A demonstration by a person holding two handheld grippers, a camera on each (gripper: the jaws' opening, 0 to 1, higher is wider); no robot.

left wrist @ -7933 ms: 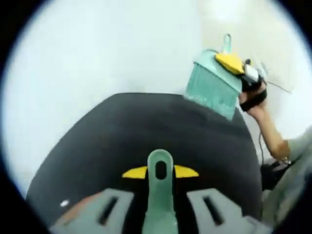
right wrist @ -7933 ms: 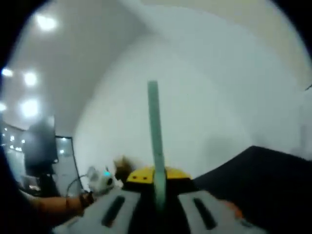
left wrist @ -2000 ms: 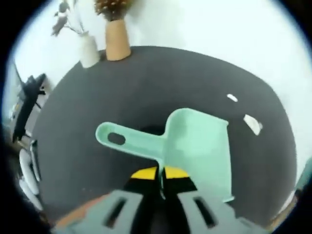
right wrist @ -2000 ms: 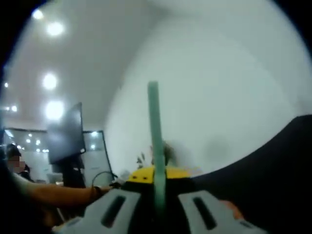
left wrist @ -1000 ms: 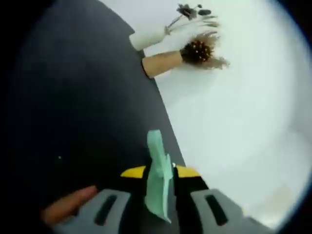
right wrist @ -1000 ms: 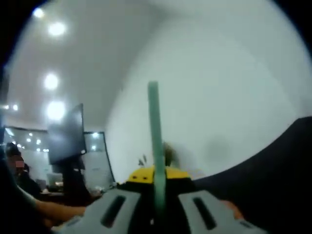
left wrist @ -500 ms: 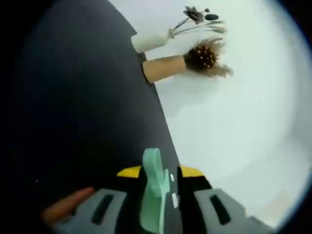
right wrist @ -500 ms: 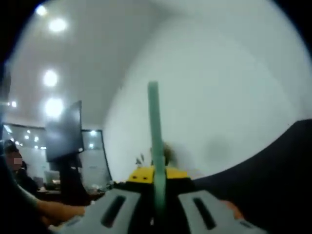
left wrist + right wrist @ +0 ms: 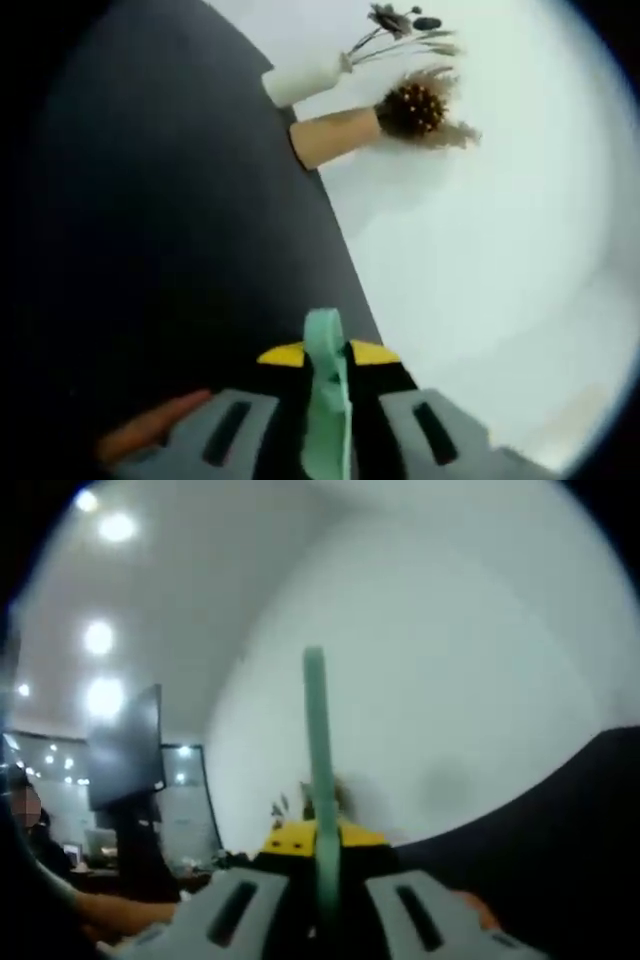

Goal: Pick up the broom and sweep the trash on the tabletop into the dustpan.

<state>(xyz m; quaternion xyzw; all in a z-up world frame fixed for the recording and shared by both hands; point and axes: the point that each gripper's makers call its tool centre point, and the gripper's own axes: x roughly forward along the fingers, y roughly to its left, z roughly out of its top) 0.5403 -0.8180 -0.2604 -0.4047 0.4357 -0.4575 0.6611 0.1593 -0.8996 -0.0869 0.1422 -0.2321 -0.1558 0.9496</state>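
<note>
Both tools in grip, sweep pending

Left gripper (image 9: 325, 355): I hold the dustpan (image 9: 327, 400) handle clamped, edge-on over the dark table (image 9: 150, 250), near two vases (image 9: 335, 135). Right gripper (image 9: 318, 835): jaws pinch the broom (image 9: 318, 750) handle, raised for a stroke, I judge

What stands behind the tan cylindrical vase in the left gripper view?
A white bottle vase with dark dried stems stands just behind the tan cylindrical vase, near the black tabletop's edge. Whether they touch cannot be told.

white vase (image 9: 300, 80) and tan vase (image 9: 335, 135) side by side, dark monitor (image 9: 125, 750)
</note>
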